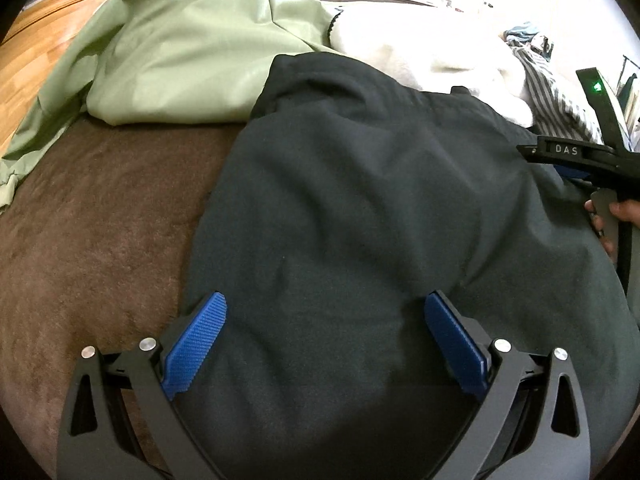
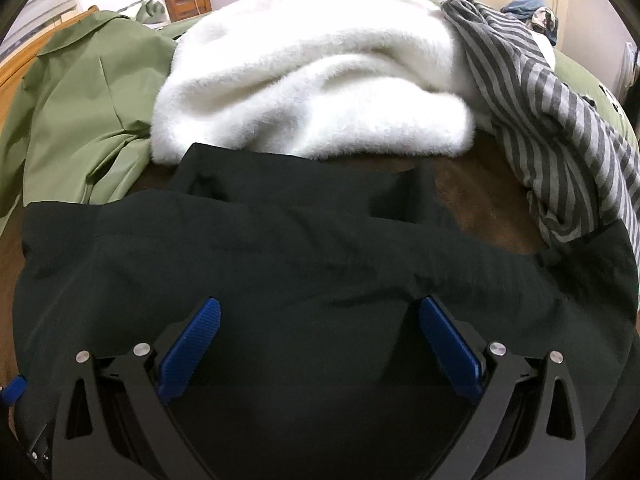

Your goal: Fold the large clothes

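Dark charcoal garment (image 1: 360, 200) is showing plain, no pattern (reading near black in the right wrist view). Green jacket (image 1: 180, 52) is showing pale sage, unpatterned. Fluffy blanket (image 2: 320, 80) is presenting white. Striped garment (image 2: 552, 120) is showing grey bands, light and dark. Bed cover (image 1: 100, 220) is presenting brown. Gripper pads (image 1: 196, 340) are showing blue on black frames.

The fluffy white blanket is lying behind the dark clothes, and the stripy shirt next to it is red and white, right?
Not quite. The stripy shirt is grey, in dark and light stripes, not red and white; the right wrist view shows it clearly. The rest is right: the fluffy white blanket does lie behind the dark clothes, with the shirt next to it.
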The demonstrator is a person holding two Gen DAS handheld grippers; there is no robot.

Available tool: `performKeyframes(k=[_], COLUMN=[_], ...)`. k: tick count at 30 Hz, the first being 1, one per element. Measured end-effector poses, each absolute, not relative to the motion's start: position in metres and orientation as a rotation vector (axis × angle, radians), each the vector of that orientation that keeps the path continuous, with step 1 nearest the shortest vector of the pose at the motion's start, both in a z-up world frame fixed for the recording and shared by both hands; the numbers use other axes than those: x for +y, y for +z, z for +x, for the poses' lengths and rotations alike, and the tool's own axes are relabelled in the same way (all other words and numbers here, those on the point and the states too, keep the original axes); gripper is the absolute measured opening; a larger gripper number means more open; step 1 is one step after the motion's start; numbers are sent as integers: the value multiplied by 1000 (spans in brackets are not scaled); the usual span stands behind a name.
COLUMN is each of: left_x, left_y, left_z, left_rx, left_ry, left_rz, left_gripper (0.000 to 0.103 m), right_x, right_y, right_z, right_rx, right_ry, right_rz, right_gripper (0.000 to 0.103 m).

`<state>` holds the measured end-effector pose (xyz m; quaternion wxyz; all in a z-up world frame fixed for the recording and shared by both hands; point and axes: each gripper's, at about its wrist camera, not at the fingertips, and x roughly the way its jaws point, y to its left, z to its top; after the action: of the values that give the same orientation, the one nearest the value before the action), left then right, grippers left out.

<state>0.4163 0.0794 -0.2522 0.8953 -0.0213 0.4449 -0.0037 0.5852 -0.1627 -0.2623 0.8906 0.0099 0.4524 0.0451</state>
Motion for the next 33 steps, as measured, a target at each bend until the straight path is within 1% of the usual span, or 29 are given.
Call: performKeyframes(k=[3,5,9,11,14,18,24,30,33], left_x=[78,76,70,55,24,-18,-59,-81,-75], left_y=[-251,-247,-228,-214,-196,-185,-195,-230,-252], left_z=[416,416,411,408,409,415,420,427,435], left_rx=[933,953,980,970,948,946,963,1019,1064], left_ry=[6,20,-17,-39,-74,-106,-106,-66,-76], left_rz=[-35,-34,-142,-156,-107,-54,-19,64,14], left_gripper=[97,96,96,96,96,96,96,97,98], right_x=[-169,-179,-211,-232,-259,-285,-302,-306,-310], right_y=[-248,-229,-191,-179,-170,-175,-195,-213,-225], right_z=[569,544,481,450,412,366,313,293,287], right_rx=[908,870,789,770,775,790,805,814,807], right_ry=[76,93,104,98,83,39,21,1,-32], right_rz=[32,40,7,26,46,24,55,115,141], right_gripper=[97,97,97,97,97,97,97,97,97])
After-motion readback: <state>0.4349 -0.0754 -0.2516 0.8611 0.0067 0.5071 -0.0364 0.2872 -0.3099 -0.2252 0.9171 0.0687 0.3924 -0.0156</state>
